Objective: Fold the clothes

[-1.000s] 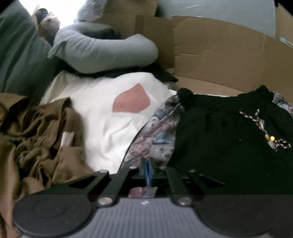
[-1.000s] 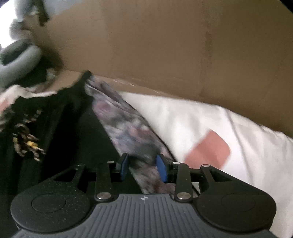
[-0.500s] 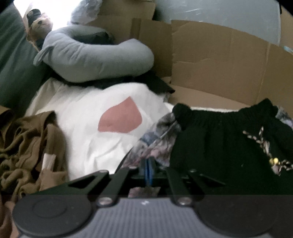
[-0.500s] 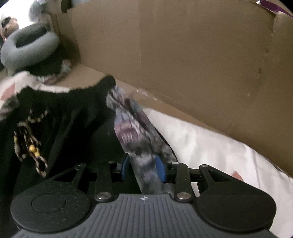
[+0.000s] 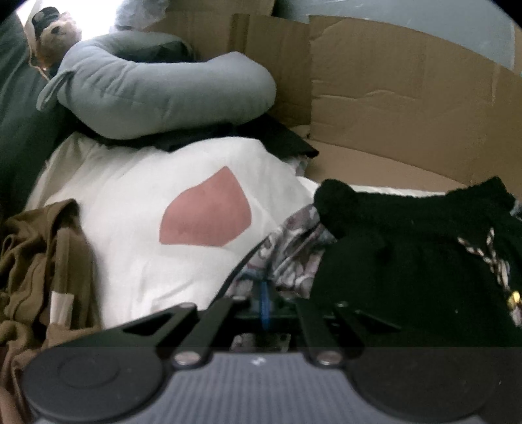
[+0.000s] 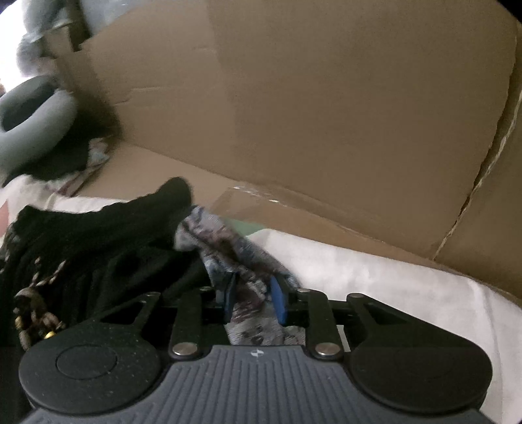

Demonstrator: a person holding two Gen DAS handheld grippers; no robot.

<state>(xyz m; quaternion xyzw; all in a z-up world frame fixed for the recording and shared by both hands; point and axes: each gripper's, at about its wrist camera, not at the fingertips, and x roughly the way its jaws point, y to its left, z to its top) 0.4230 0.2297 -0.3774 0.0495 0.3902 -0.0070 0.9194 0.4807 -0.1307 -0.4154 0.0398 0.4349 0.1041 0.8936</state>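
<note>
A garment with a black elastic waistband (image 5: 407, 234) and a patterned grey-purple fabric side (image 5: 293, 248) lies stretched between both grippers. My left gripper (image 5: 265, 303) is shut on the patterned fabric at the garment's left edge. In the right wrist view the same patterned fabric (image 6: 235, 248) runs into my right gripper (image 6: 253, 298), whose blue pads (image 6: 279, 301) pinch it. The black waistband (image 6: 98, 234) with its braided drawstring (image 6: 36, 306) hangs to the left of that gripper.
A white pillow with a pink patch (image 5: 182, 221) lies under the garment. A brown crumpled garment (image 5: 39, 261) sits at the left. A grey neck pillow (image 5: 163, 91) and a soft toy (image 5: 52, 29) rest behind. Cardboard walls (image 6: 326, 114) close off the back and right.
My right gripper closed onto the patterned fabric and both grippers lifted, so the garment now hangs higher and the cardboard wall fills more of the right view.
</note>
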